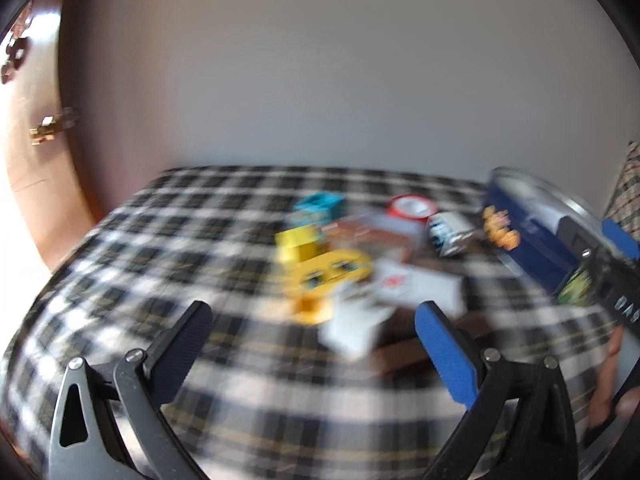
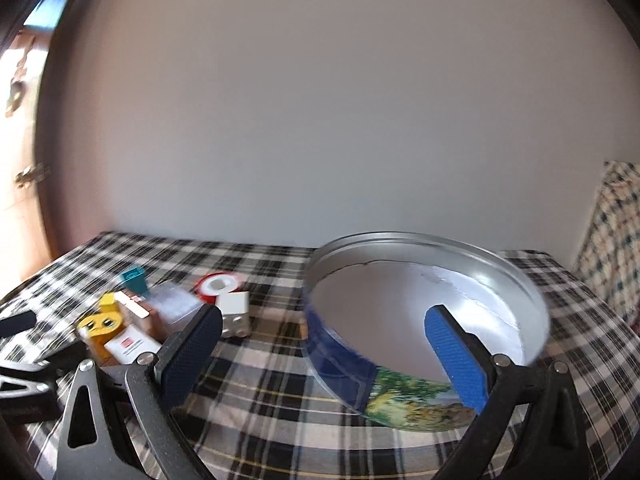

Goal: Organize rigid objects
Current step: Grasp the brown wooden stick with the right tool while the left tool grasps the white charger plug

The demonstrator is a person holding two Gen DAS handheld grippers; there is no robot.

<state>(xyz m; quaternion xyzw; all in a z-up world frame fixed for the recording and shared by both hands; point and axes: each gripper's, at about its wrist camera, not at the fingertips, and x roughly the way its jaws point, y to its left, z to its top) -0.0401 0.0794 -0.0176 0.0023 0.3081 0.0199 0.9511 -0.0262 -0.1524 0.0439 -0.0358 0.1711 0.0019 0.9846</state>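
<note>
A pile of small rigid objects lies on the plaid tablecloth: a yellow toy with a face point(image 1: 328, 270) point(image 2: 102, 322), a teal block point(image 1: 318, 204) point(image 2: 134, 278), a red and white tape roll point(image 1: 412, 206) point(image 2: 218, 284), a white toy vehicle point(image 1: 450, 232) point(image 2: 236, 314) and white cards point(image 1: 416, 286) point(image 2: 130, 344). A round blue tin point(image 2: 424, 320) point(image 1: 532, 236) stands to their right, with nothing in it. My left gripper point(image 1: 312, 336) is open, just short of the pile. My right gripper point(image 2: 324, 344) is open, its jaws either side of the tin's near wall. The left view is blurred.
The plaid table point(image 1: 160, 240) point(image 2: 260, 380) ends at a plain white wall. A wooden door with brass hinges point(image 1: 50, 126) is at the left. Plaid fabric point(image 2: 616, 240) hangs at the far right. The left gripper's body point(image 2: 24, 360) shows at the right view's left edge.
</note>
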